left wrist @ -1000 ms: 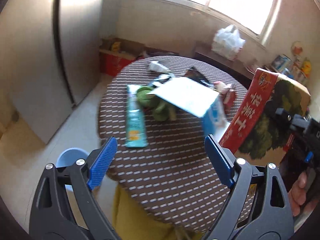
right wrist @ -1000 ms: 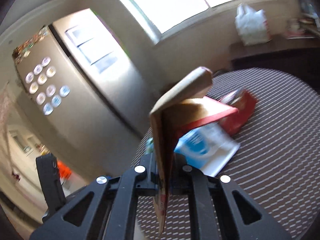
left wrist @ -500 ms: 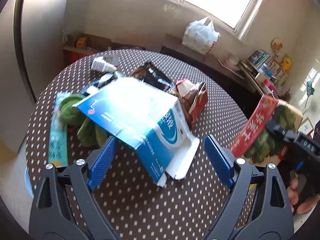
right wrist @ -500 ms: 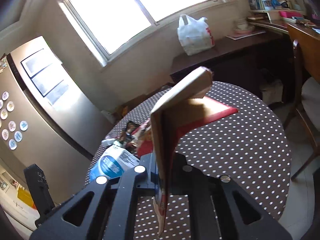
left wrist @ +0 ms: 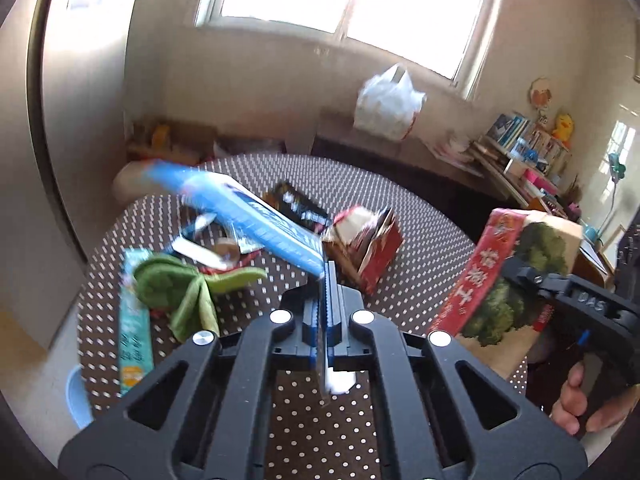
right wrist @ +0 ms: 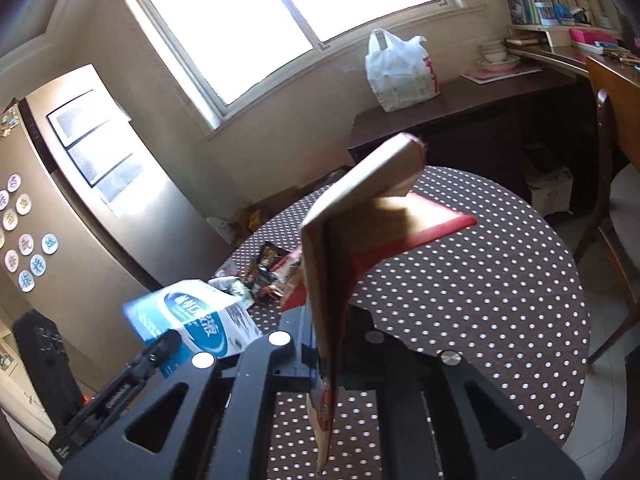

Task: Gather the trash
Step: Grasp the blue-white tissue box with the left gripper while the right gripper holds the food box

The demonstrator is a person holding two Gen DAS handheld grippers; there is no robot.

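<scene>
The left gripper (left wrist: 329, 280) has just closed, pinching a blue-and-white carton (left wrist: 240, 212); the right gripper (right wrist: 320, 344) clamps a flattened cardboard box (right wrist: 360, 208).

Brown white-dotted tablecloth (left wrist: 420, 240) — blue-white carton (left wrist: 248, 216), green cloth (left wrist: 176, 288).

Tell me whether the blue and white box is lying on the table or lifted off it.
Lifted. The left gripper, jaws just closed, pinches a flap of the blue and white box, which slants up above the table.
</scene>
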